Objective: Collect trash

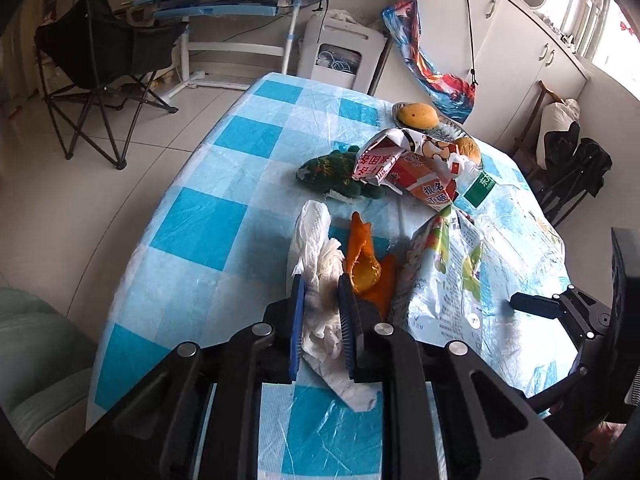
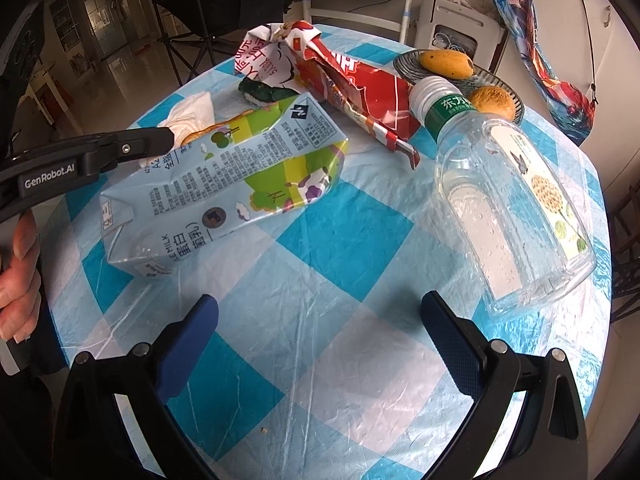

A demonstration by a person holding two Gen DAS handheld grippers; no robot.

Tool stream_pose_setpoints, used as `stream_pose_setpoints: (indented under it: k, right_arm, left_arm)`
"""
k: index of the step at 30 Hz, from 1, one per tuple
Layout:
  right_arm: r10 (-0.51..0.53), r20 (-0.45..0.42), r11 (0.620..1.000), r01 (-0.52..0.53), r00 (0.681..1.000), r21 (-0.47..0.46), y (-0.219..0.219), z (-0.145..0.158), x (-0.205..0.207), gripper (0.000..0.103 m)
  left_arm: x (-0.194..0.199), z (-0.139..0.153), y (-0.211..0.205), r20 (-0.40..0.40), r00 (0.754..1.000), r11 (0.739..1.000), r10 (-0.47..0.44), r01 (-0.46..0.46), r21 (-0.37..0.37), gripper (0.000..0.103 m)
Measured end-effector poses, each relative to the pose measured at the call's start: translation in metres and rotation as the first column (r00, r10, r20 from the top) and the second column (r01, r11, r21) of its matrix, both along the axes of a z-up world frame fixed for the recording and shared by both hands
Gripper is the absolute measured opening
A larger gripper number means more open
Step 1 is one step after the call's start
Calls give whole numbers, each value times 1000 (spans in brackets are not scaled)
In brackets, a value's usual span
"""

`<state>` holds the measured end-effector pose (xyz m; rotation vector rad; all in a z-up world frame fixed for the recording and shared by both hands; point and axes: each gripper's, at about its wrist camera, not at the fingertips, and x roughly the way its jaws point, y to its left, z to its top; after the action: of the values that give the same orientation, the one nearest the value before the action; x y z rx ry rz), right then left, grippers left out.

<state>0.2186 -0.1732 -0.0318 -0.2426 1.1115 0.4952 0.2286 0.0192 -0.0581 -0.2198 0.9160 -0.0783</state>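
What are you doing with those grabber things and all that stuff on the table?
A person is picking up trash with a gripper in each hand. The left gripper has pinched a crumpled white tissue, which lies beside an orange peel. The right gripper is open above the checkered tablecloth, holding nothing. A squashed milk carton, a plastic bottle and a red wrapper are not yet collected.

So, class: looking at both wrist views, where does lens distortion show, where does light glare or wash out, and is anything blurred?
Left wrist view: the tablecloth edge bows like a barrel, and the window at the top right is blown out. Right wrist view: the clear bottle throws bright reflections, the corners go dark, and the floor behind shines. Both views look sharp, with no obvious motion blur.
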Motion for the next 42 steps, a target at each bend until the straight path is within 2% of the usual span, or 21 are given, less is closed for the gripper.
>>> stream_pose_setpoints:
  k: [3, 6, 10, 13, 14, 15, 20, 25, 28, 32, 37, 39, 42]
  right_arm:
    - [-44, -27, 999, 45, 999, 23, -6, 2, -3, 97]
    - [-100, -98, 983, 114, 990, 146, -20, 7, -4, 96]
    - [-171, -200, 906, 234, 965, 354, -38, 14, -6, 96]
    - [-184, -201, 869, 255, 962, 424, -35, 20, -8, 96]
    - [-185, -198, 864, 256, 963, 435, -31, 22, -9, 96]
    - [-186, -196, 860, 256, 963, 441, -26, 22, -8, 96]
    - [-210, -197, 839, 280, 957, 466, 0, 23, 6, 96]
    - [-224, -179, 886, 277, 958, 373, 29, 13, 19, 96]
    - [-214, -168, 894, 262, 962, 364, 28, 12, 16, 97]
    - [-215, -122, 907, 244, 969, 343, 8, 23, 5, 96]
    - [-282, -103, 907, 300, 954, 295, -34, 26, -5, 96]
    - [-293, -109, 902, 312, 950, 298, -47, 24, -9, 96]
    - [-301, -114, 894, 322, 947, 311, -60, 23, -14, 96]
  left_arm:
    - [-18, 2, 10, -7, 1000, 998, -2, 2, -61, 15]
    - [-36, 5, 21, -14, 1000, 994, -5, 3, -105, 15]
    - [-50, 2, 31, -41, 999, 994, 4, -9, -112, 17]
    - [-57, -1, 37, -46, 999, 994, 23, -28, -106, 27]
    - [-58, -1, 39, -49, 998, 994, 32, -37, -103, 34]
    - [-59, -1, 42, -49, 998, 994, 45, -50, -102, 40]
    - [-59, 0, 54, -47, 996, 988, 81, -86, -126, 47]
    - [-56, -1, 48, -58, 997, 992, 50, -56, -113, 49]
    - [-55, 0, 49, -54, 996, 993, 68, -73, -90, 49]
    - [-54, -2, 71, -71, 985, 980, 159, -166, -110, 49]
    - [-57, -1, 91, -64, 962, 956, 264, -270, -118, 49]
    - [-57, 4, 88, -34, 967, 960, 253, -256, -114, 49]
    - [-59, 14, 67, 35, 982, 980, 186, -183, -74, 51]
